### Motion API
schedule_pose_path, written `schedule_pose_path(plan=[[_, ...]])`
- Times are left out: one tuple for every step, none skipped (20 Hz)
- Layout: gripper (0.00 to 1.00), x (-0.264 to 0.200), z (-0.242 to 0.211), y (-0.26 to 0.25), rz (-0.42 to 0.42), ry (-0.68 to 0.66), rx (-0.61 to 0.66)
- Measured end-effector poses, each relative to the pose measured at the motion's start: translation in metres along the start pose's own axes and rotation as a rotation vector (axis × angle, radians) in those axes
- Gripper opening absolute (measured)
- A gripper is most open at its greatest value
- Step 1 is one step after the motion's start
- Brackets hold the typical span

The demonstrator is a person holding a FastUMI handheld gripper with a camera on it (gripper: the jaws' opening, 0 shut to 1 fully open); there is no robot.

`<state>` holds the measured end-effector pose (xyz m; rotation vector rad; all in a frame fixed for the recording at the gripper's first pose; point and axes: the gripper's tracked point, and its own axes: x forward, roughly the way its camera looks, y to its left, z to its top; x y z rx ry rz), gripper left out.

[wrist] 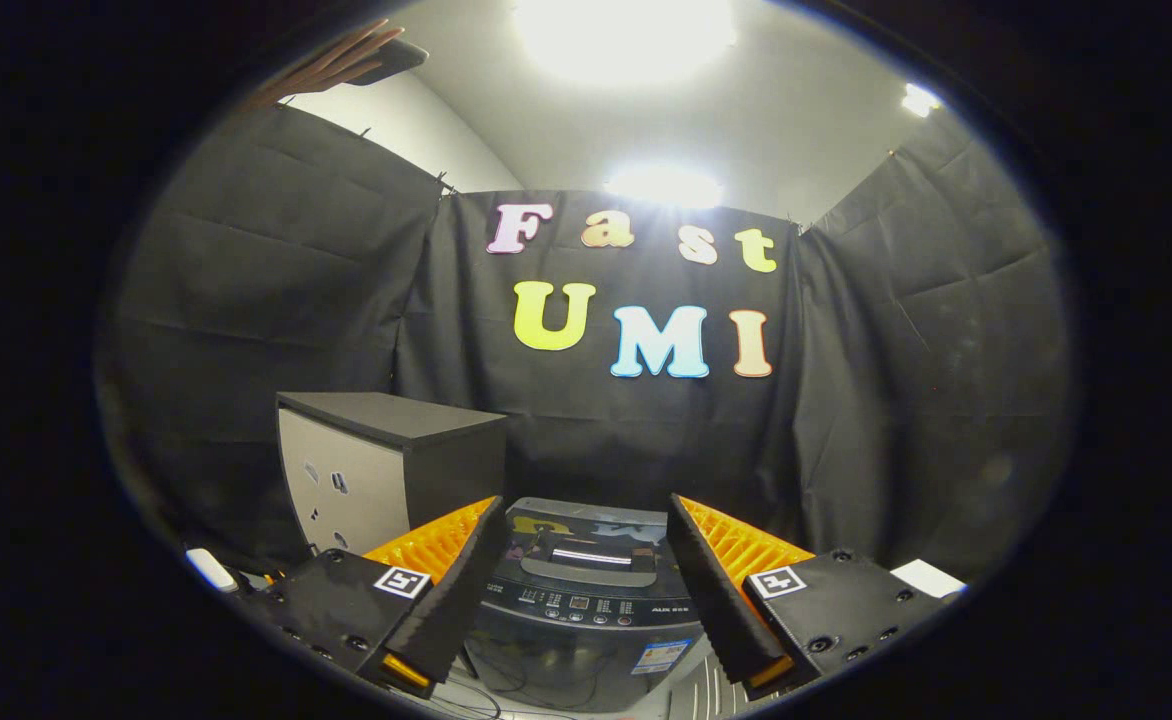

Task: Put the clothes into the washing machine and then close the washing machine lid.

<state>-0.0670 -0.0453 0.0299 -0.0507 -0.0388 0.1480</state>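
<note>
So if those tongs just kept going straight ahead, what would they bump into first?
Probably the washing machine, seen between the open tongs with its lid down; depth is hard to judge, and the black cloth wall hangs behind it.

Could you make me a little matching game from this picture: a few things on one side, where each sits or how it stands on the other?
Things:
1. washing machine
2. cabinet
3. gripper
4. hand

Places or states:
A. raised high, above the booth's wall
B. beside the washer, against the wall
C. open, holding nothing
D. ahead between the fingers, lid down

Pairs: 1-D, 2-B, 3-C, 4-A
</note>
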Motion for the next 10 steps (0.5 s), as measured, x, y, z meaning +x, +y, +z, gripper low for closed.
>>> schedule_pose_path(plan=[[1.0,-0.004,0.0,-0.001,0.002,-0.003,0.003],[1.0,-0.005,0.0,-0.003,0.005,-0.006,0.008],[1.0,-0.006,-0.002,-0.003,0.01,-0.003,0.014],[1.0,-0.007,-0.003,-0.004,0.016,0.0,0.016],[1.0,-0.008,-0.003,-0.005,0.015,-0.008,0.014],[1.0,-0.009,-0.001,-0.008,0.017,-0.018,0.014],[1.0,-0.009,-0.003,-0.01,0.015,-0.024,0.017],[1.0,-0.009,-0.008,-0.012,0.01,-0.015,0.018],[1.0,-0.01,-0.012,-0.014,0.005,0.0,0.019],[1.0,-0.011,-0.008,-0.015,-0.002,-0.012,0.024]])
